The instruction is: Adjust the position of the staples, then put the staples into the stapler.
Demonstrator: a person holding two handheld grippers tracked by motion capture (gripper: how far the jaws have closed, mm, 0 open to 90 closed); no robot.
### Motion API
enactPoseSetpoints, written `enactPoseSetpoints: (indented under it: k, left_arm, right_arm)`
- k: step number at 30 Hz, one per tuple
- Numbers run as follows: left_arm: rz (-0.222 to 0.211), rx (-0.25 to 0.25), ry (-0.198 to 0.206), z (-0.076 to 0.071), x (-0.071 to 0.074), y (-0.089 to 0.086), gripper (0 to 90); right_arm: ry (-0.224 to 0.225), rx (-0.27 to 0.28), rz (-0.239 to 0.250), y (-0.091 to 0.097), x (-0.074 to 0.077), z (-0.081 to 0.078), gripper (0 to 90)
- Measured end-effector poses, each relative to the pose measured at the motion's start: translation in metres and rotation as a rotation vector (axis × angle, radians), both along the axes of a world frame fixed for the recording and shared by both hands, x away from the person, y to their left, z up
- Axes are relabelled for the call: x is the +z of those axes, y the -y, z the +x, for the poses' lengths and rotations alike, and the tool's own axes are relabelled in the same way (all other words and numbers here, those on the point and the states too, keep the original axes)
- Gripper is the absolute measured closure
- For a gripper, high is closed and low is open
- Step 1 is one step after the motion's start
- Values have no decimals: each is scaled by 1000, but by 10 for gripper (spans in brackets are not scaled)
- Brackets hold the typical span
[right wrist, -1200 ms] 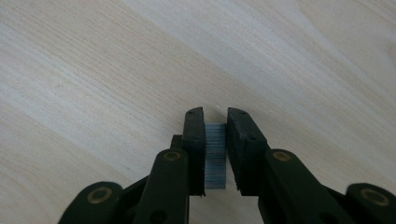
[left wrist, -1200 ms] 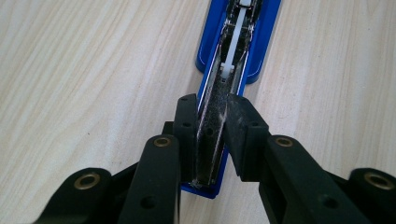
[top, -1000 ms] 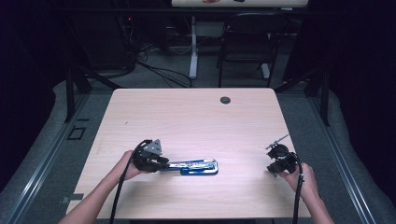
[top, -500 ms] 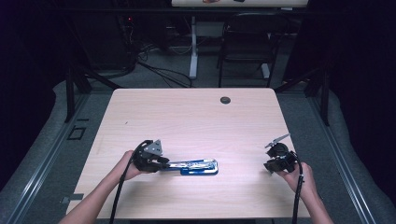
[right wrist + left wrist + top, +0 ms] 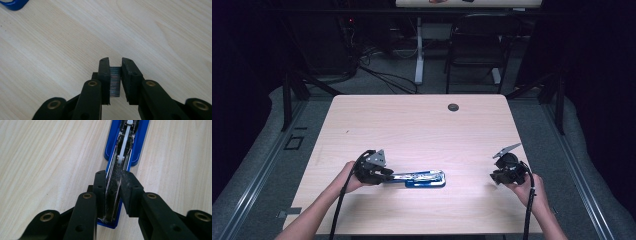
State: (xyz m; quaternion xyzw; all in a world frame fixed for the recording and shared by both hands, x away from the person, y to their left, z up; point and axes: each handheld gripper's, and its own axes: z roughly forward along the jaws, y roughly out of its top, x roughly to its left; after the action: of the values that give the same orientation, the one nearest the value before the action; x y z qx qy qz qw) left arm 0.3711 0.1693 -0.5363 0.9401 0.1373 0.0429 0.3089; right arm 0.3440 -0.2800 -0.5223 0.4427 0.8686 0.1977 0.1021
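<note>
A blue stapler [image 5: 422,178] lies opened out flat on the wooden table [image 5: 422,130], near the front edge. My left gripper [image 5: 388,176] is shut on its rear end. In the left gripper view the pads [image 5: 100,187] of this gripper [image 5: 113,180] clamp the stapler's metal magazine [image 5: 112,185], and the blue base [image 5: 125,145] runs away from me. Off to the right, my right gripper [image 5: 498,176] hovers over the table. It [image 5: 115,62] is shut on a short strip of staples [image 5: 115,82] held upright between its pads.
A small black round grommet [image 5: 453,107] sits at the table's far edge. A dark chair [image 5: 477,45] and floor cables stand behind the table. One blue corner of the stapler [image 5: 13,3] shows top left in the right gripper view.
The right gripper has shifted and tilted slightly, still with the staples in it. The left gripper and the stapler have kept still.
</note>
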Motion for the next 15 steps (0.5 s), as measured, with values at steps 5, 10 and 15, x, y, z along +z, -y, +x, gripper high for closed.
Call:
enactPoseSetpoints:
  k: [5, 10, 15]
  left_arm:
    - [0, 0, -1, 0, 0, 0, 749]
    - [-1, 3, -4, 0, 0, 0, 749]
    - [0, -1, -2, 0, 0, 0, 749]
  right_arm:
    - [-10, 26, -6, -5, 0, -1, 784]
    - [7, 36, 1, -7, 1, -2, 784]
    - [1, 59, 11, -12, 3, -4, 785]
